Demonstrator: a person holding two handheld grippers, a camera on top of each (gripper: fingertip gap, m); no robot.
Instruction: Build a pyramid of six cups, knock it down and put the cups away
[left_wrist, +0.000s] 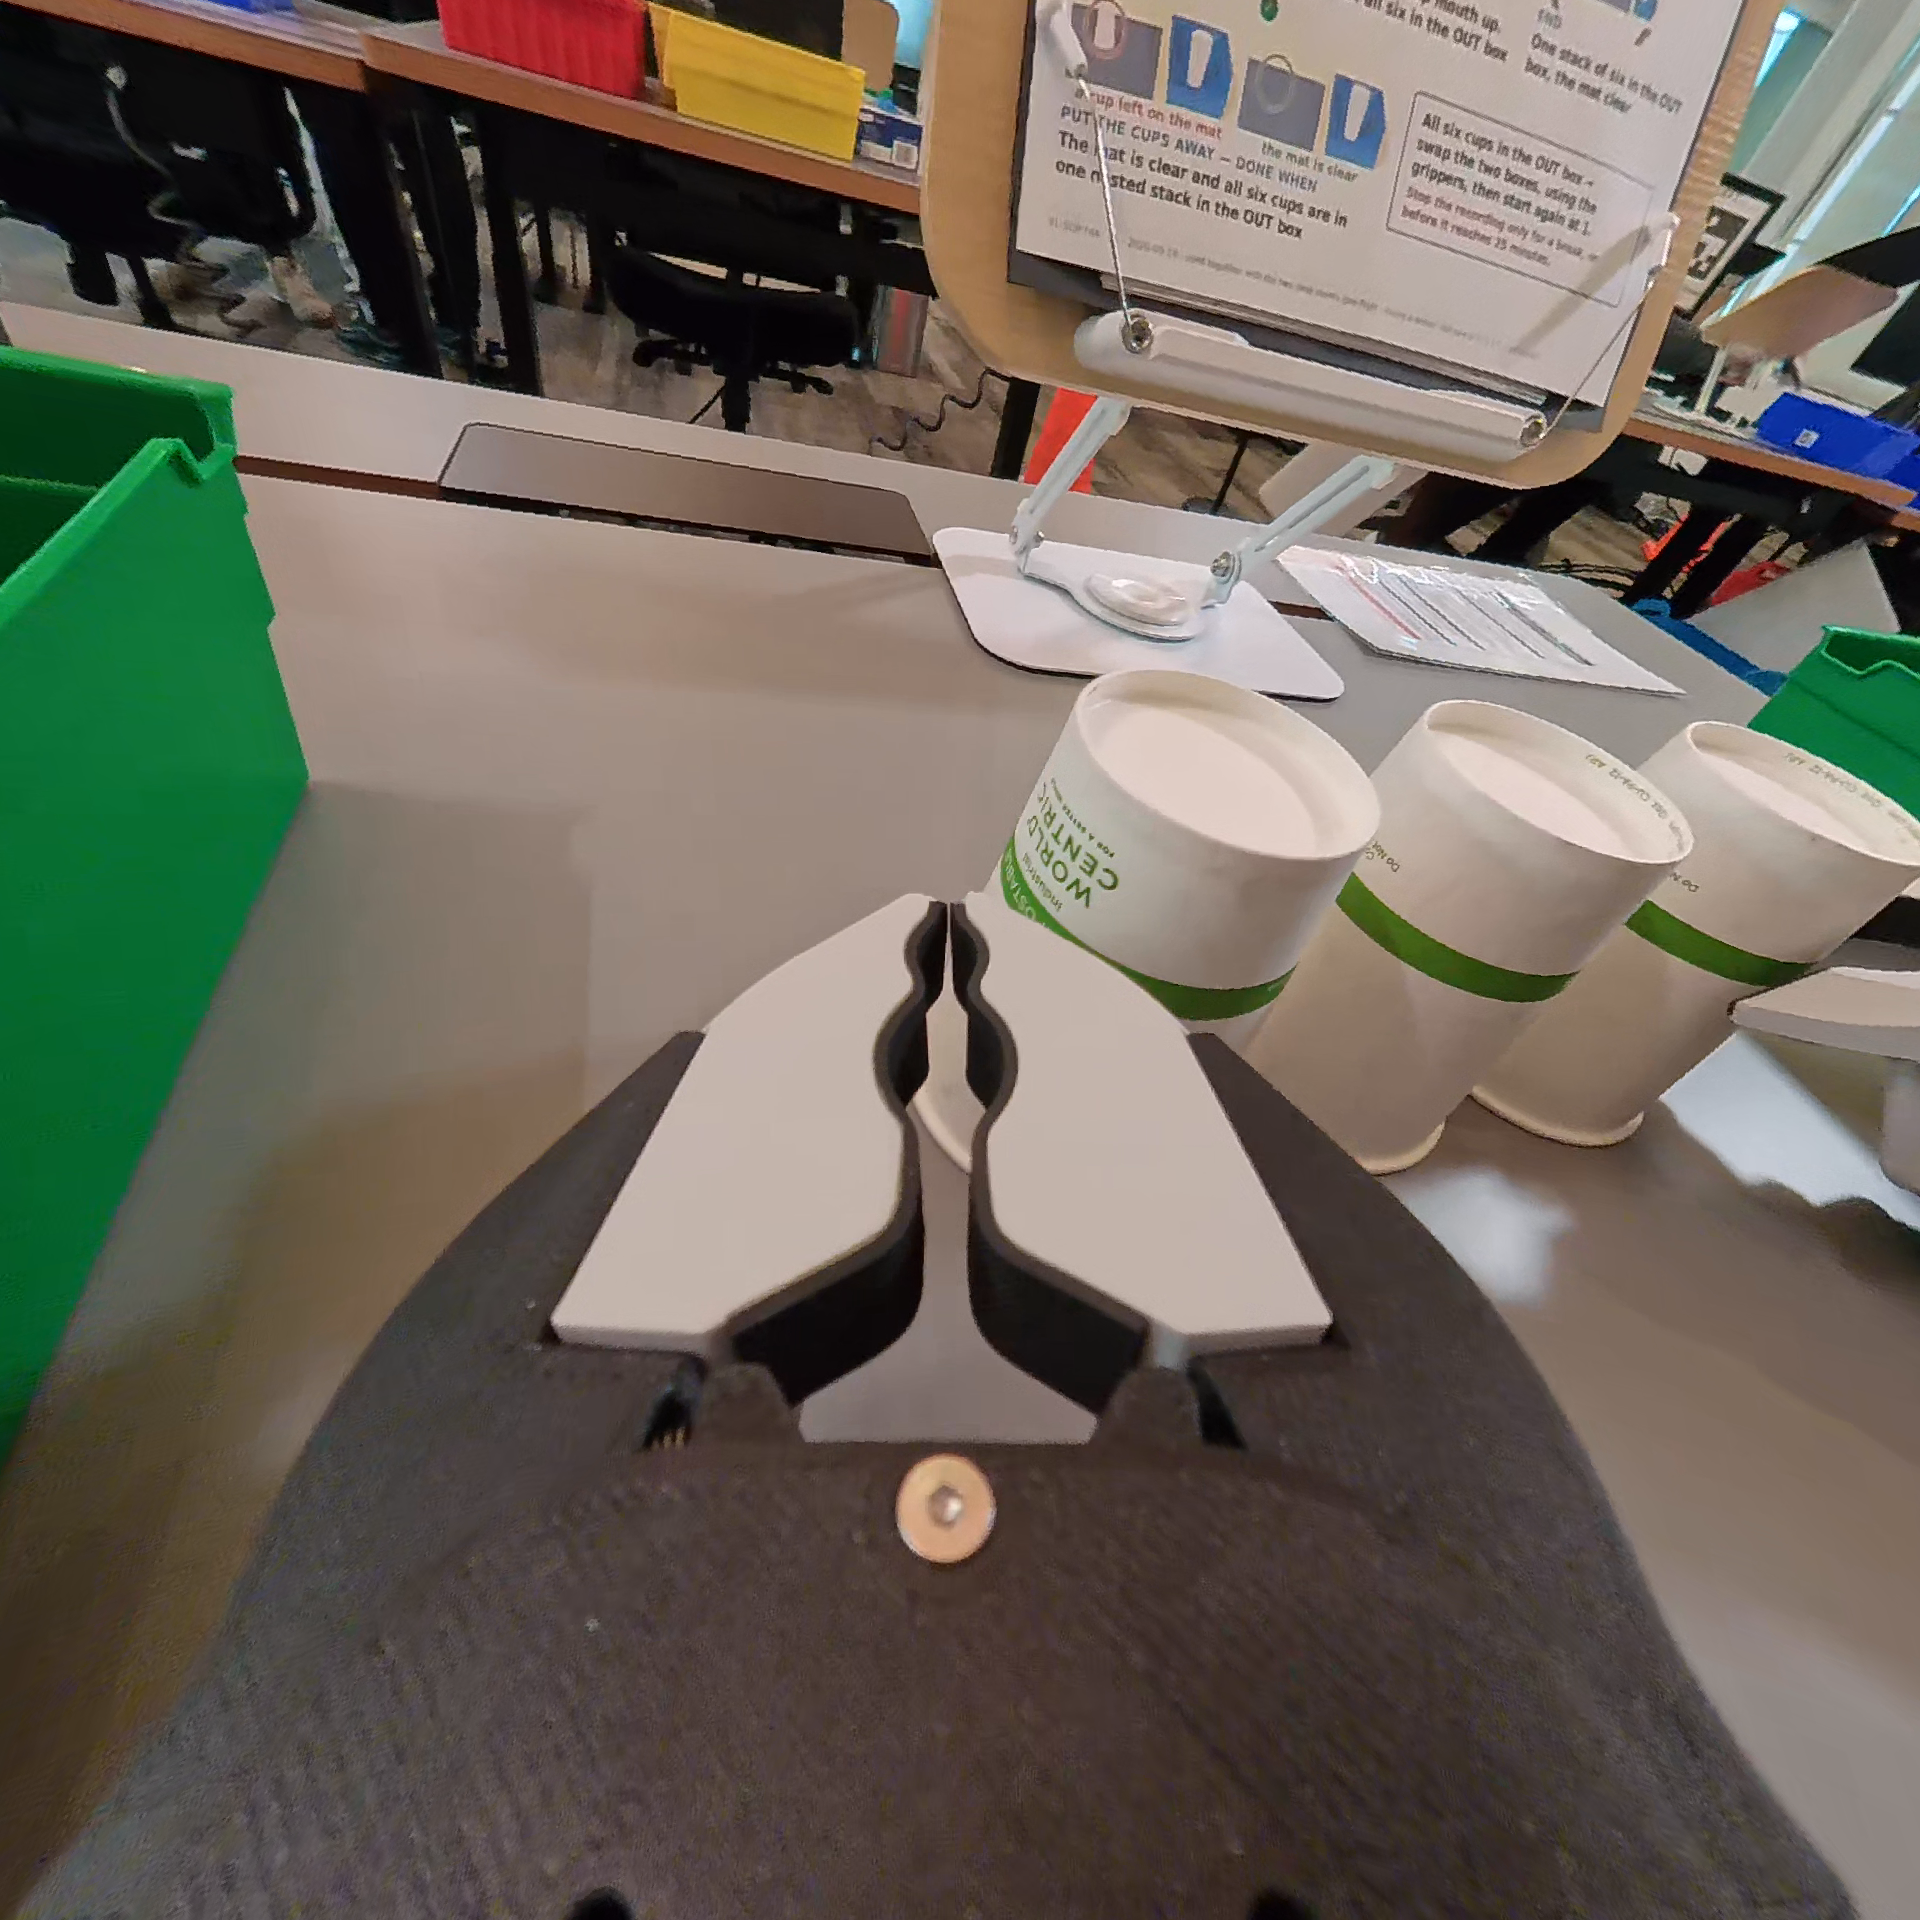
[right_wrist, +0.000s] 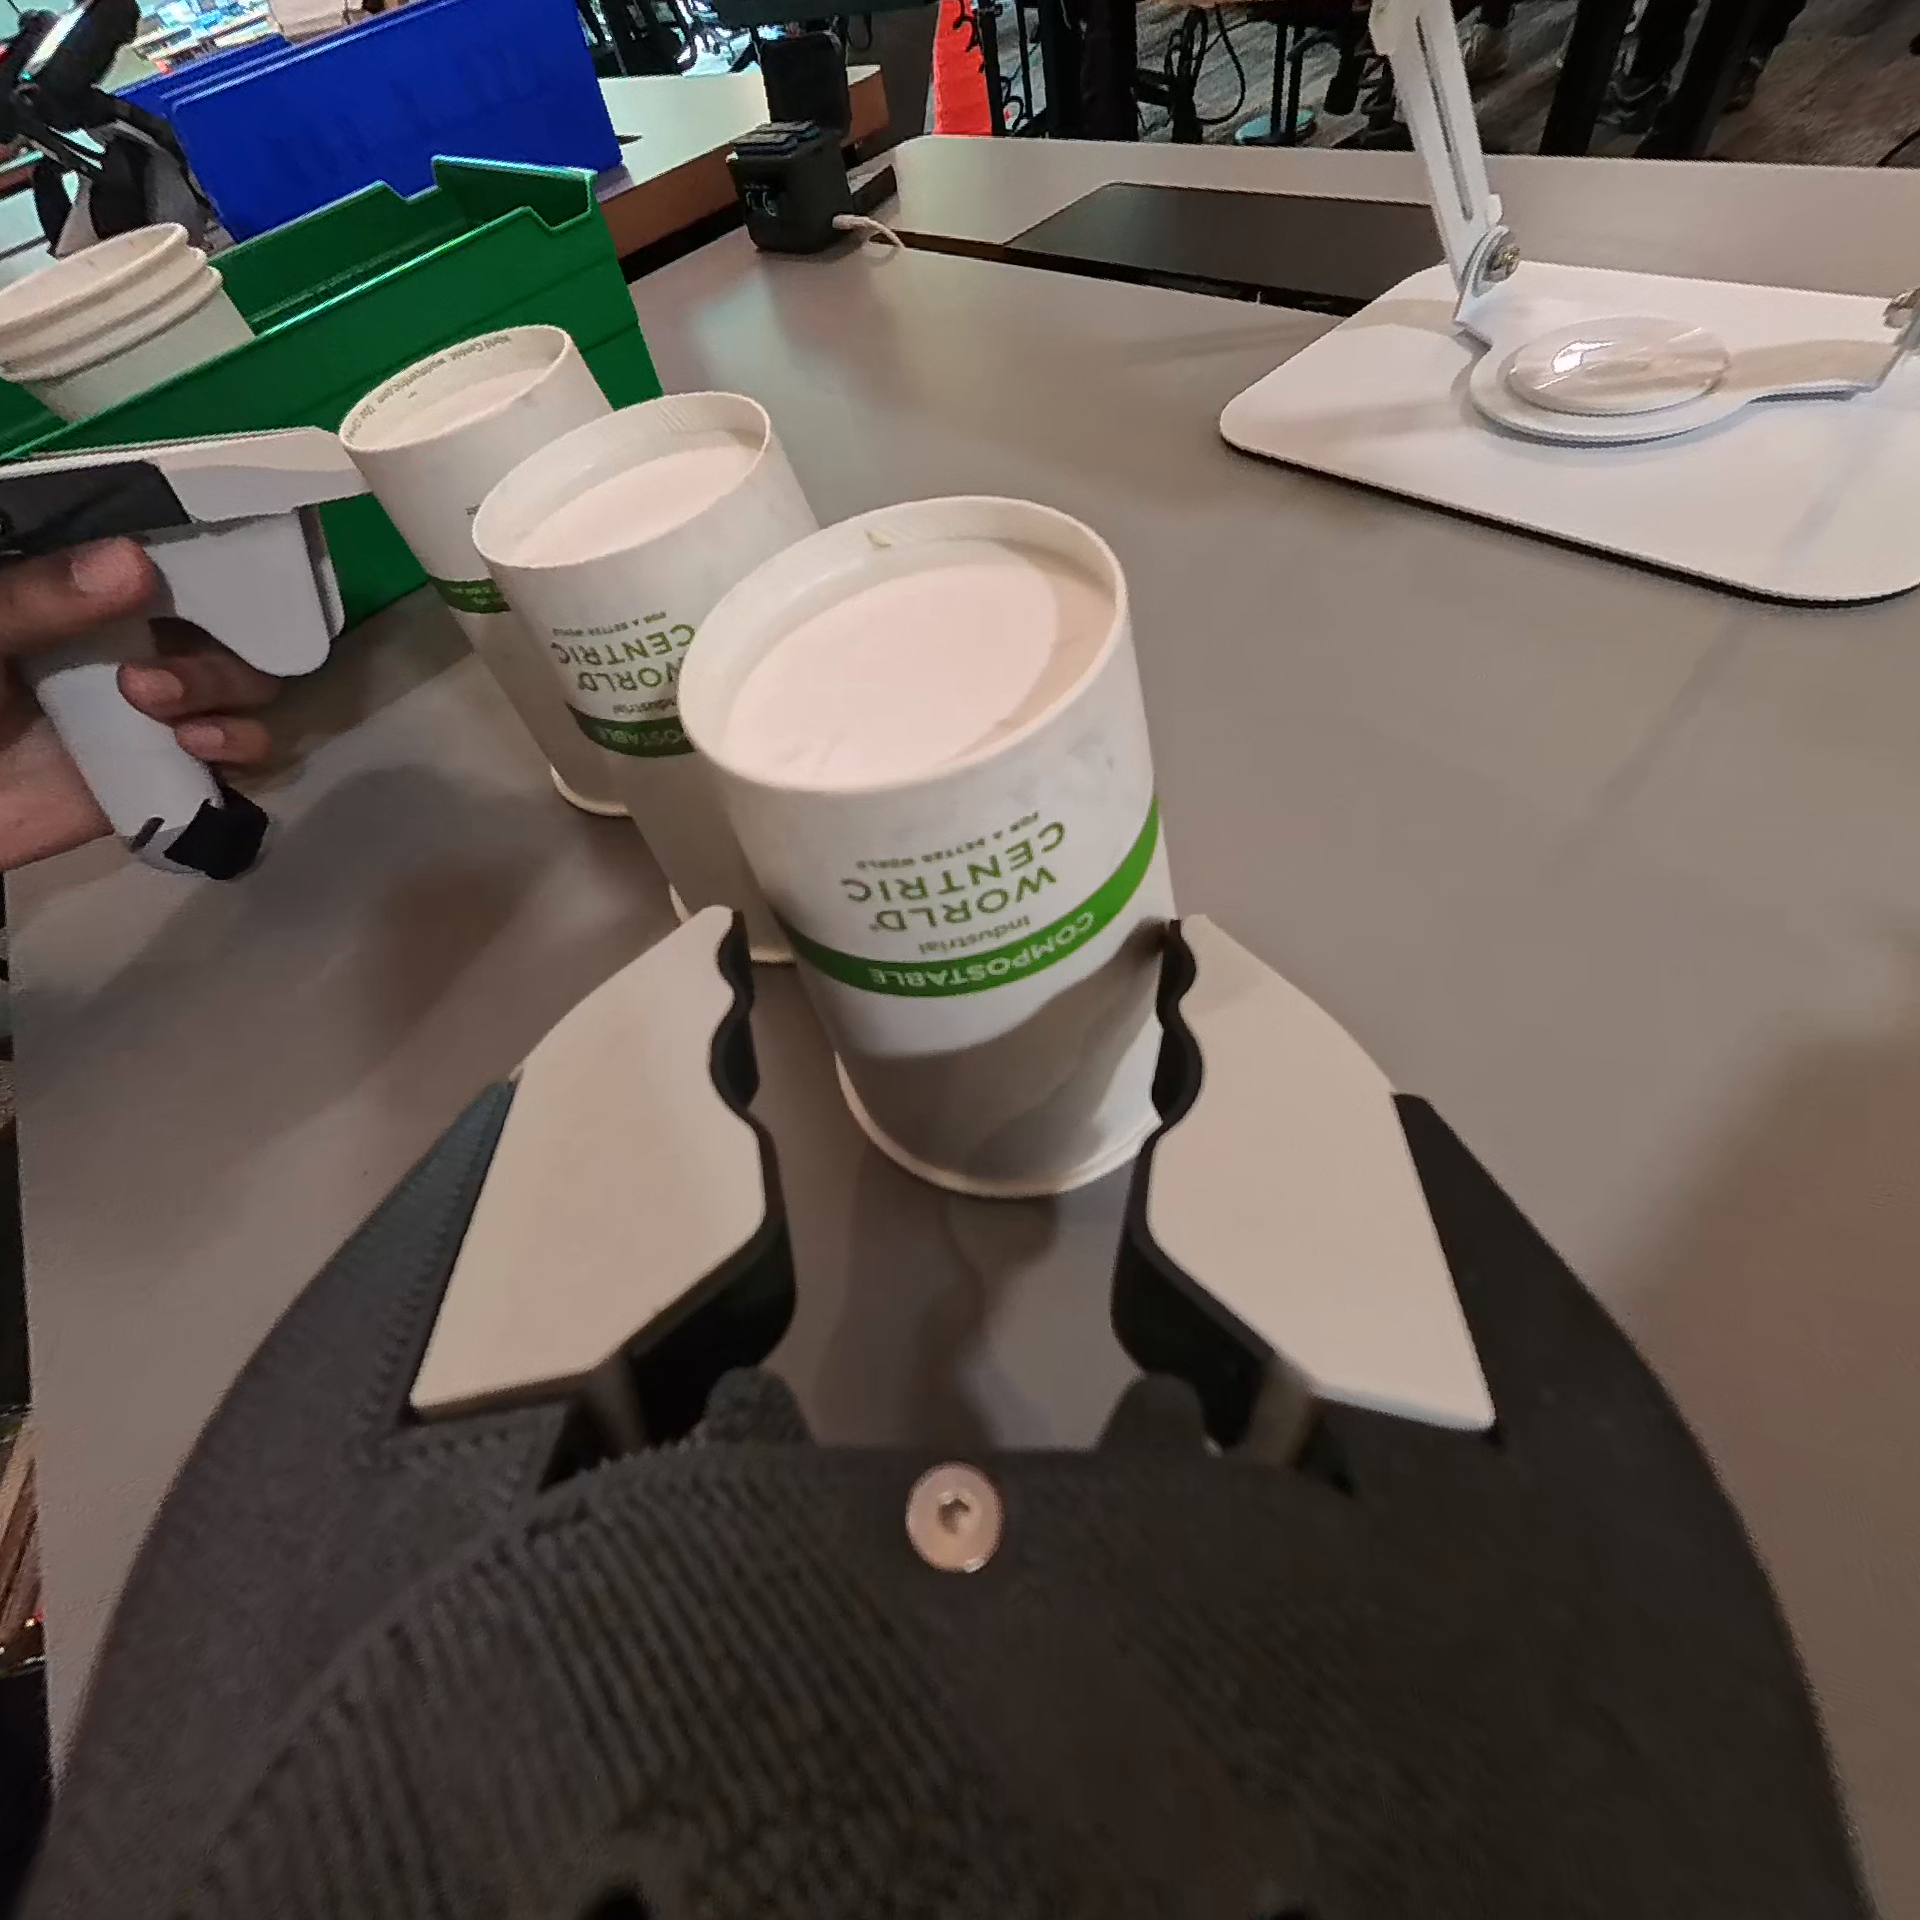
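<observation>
Three upturned paper cups (right_wrist: 935, 831) in row on grey table (right_wrist: 1455, 935), mid-frame. Right gripper (right_wrist: 956, 971) spread wide around nearest cup, right finger touching its wall. Left gripper (left_wrist: 948, 920) pinched together on rim of tilted cup (left_wrist: 1174, 842). Green bin (left_wrist: 114, 779) at left edge

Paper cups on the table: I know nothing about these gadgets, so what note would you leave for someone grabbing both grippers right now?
Left gripper: fingers nearly together, tips by the side of the end white paper cup with a green band; whether they pinch it is unclear.
Right gripper: open, fingers either side of the opposite end cup.
Three such cups stand upside down in a row on the grey table, including the middle cup.
A nested stack of cups sits in the green plastic bin.
</observation>
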